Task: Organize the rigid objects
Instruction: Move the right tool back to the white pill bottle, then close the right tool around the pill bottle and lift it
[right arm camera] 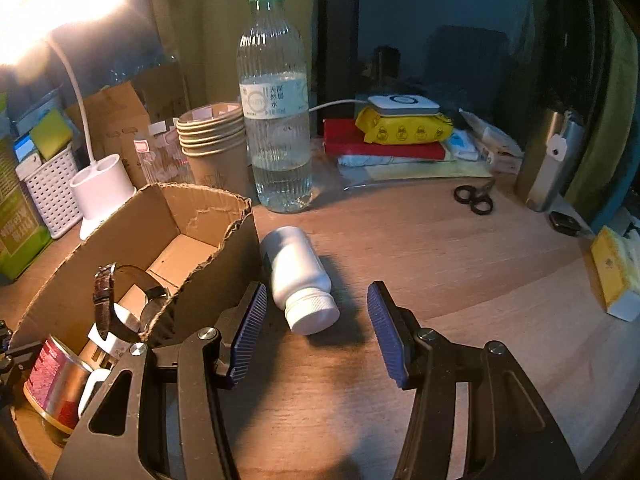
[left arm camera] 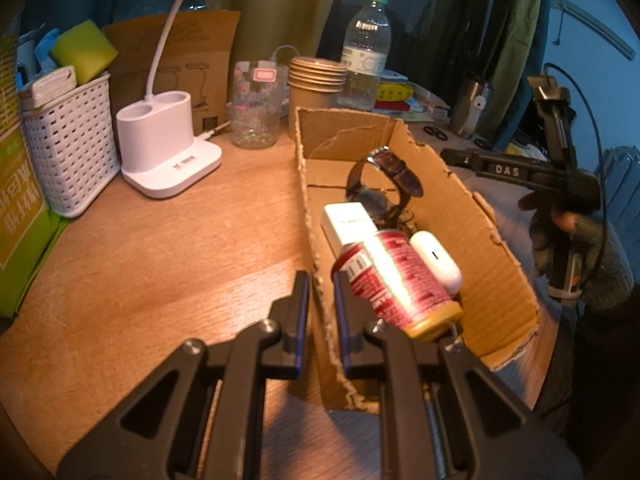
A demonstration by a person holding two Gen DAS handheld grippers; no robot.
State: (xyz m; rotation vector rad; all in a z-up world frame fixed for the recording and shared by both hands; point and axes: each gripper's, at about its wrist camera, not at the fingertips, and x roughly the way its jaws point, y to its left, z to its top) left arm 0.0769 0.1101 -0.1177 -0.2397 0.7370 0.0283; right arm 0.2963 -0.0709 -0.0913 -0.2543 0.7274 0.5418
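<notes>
The left gripper [left arm camera: 321, 312] points forward and slightly down, its two blue-padded fingers [left arm camera: 301, 320] drawn close together with only a narrow gap, straddling the near wall of the cardboard box [left arm camera: 460, 216]; whether they pinch that wall cannot be told. The right gripper [right arm camera: 318, 328] is spread wide, its ribbed blue fingers [right arm camera: 249, 332] well apart and holding nothing. Seen from the left wrist, it hangs beyond the box's far wall, gripped by a gloved hand [left arm camera: 560, 236].
</notes>
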